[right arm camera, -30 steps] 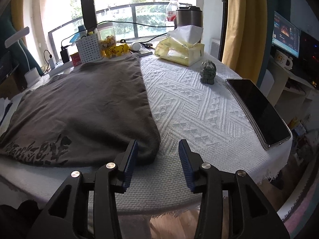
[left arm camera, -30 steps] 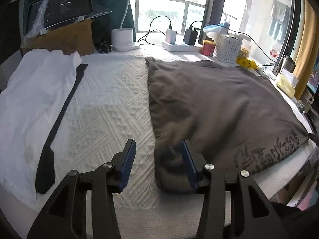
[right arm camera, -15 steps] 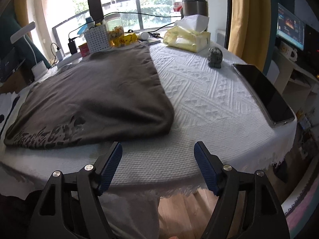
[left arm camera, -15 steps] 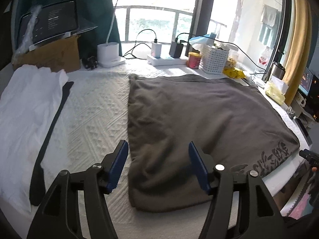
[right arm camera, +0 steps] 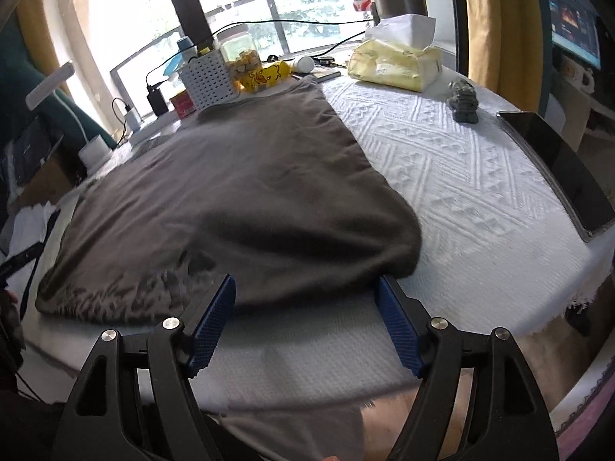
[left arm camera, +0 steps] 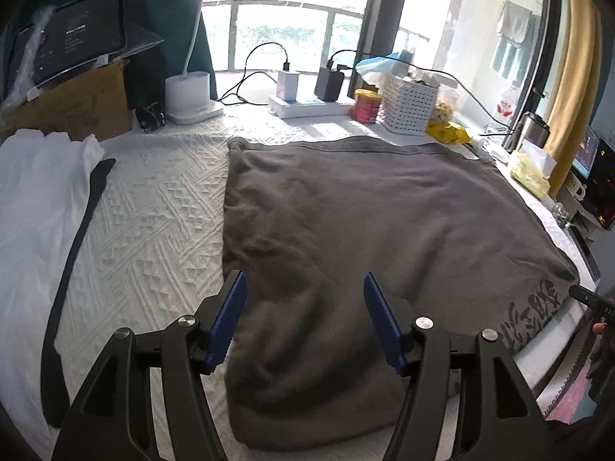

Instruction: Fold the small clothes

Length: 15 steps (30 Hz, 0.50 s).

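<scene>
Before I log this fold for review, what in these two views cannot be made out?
- Dark grey folded garment: its printed lettering is blurred in the right wrist view and too distorted to read in the left.
- Near edge of the garment: hidden behind the left gripper in the left wrist view.
- Black tablet screen: text too small.

Grey garment [left arm camera: 376, 223], white patterned tablecloth [left arm camera: 161, 223]

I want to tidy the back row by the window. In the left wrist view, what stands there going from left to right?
Cardboard box → white lamp base → white charger → black charger → red tin → white basket → yellow packet.
</scene>
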Motion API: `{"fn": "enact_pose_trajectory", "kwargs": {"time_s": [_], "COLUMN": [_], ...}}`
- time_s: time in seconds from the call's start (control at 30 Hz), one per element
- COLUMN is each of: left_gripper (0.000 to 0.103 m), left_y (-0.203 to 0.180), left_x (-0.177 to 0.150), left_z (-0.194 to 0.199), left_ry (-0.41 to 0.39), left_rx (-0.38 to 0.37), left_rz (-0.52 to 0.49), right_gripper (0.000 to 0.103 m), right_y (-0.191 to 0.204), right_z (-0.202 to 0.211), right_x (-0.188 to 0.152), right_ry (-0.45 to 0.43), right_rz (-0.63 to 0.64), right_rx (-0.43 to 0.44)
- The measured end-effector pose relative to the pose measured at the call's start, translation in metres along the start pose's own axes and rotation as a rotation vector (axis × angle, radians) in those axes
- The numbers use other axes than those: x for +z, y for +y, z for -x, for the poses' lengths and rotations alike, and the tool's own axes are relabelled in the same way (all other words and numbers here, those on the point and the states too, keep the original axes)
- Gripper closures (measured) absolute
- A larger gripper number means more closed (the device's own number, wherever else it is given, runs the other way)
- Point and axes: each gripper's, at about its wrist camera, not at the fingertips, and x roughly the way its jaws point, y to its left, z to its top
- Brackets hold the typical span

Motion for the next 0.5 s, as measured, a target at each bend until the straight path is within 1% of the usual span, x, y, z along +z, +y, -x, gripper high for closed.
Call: {"fn": "enact_pose_trajectory", "kwargs": {"time_s": [0.17,0.5], "left_gripper": [0.04,0.04], "left_y": [0.009,0.023], "left_x": [0.014,0.028], "left_z": [-0.008,-0.031], "left_ry": [0.0,0.049], "left_rx": [0.004,0.01], "left_rz": [0.011,0.022], "right_gripper": [0.024,0.024], "right_y": [0.006,0.019], "right_z": [-0.015,-0.053], "right_x": [0.016,0.053], "right_ry": [0.001,0.01], "right_rz": [-0.012,-0.031], "right_rx": [0.005,0.033]}}
